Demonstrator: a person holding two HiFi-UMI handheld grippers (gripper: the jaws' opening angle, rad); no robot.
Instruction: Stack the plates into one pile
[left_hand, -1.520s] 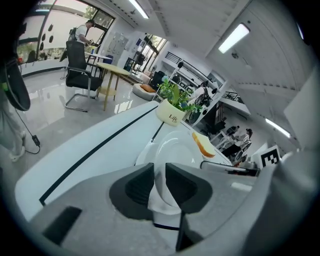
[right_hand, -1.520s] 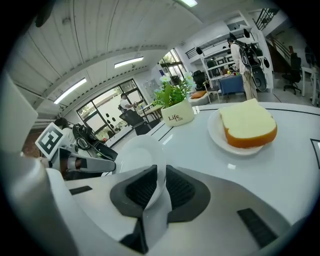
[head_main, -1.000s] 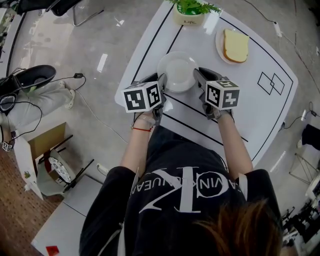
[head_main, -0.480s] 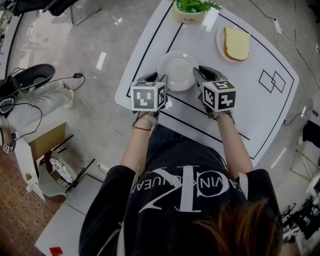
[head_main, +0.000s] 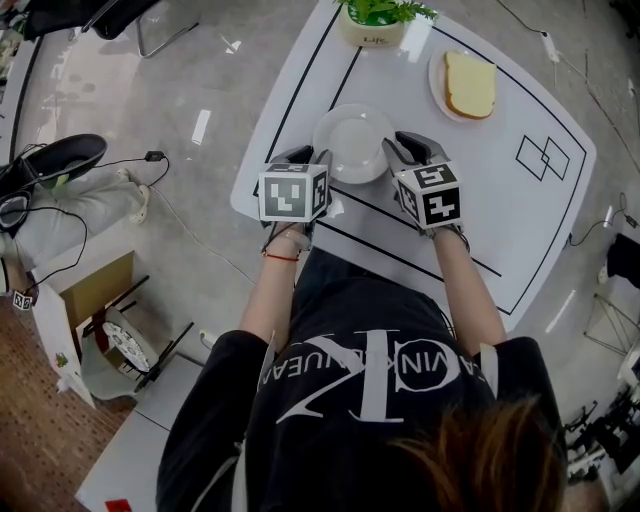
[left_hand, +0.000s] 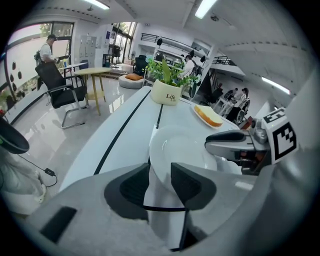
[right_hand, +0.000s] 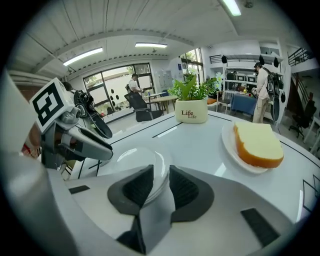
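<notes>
An empty white plate (head_main: 355, 140) lies on the white table (head_main: 520, 230) near its front edge. My left gripper (head_main: 316, 162) is at the plate's left rim and my right gripper (head_main: 398, 152) at its right rim. In the left gripper view the plate (left_hand: 180, 150) has its rim between the jaws of the left gripper (left_hand: 160, 182), with a gap beside it. In the right gripper view the plate's (right_hand: 135, 160) rim sits loosely between the jaws of the right gripper (right_hand: 161, 185). Both pairs of jaws have just been opening. A second plate (head_main: 437, 75) at the back right carries a slice of bread (head_main: 470, 82).
A potted plant (head_main: 378, 25) stands at the table's far edge, behind the empty plate. Black lines and a small rectangle outline (head_main: 541, 160) mark the tabletop. Left of the table, the floor holds cables, a chair and boxes.
Both grippers have rolled about their own axes, so their marker cubes show different faces. The jaws stand wider on the plate's rim. The plate has stayed where it was.
</notes>
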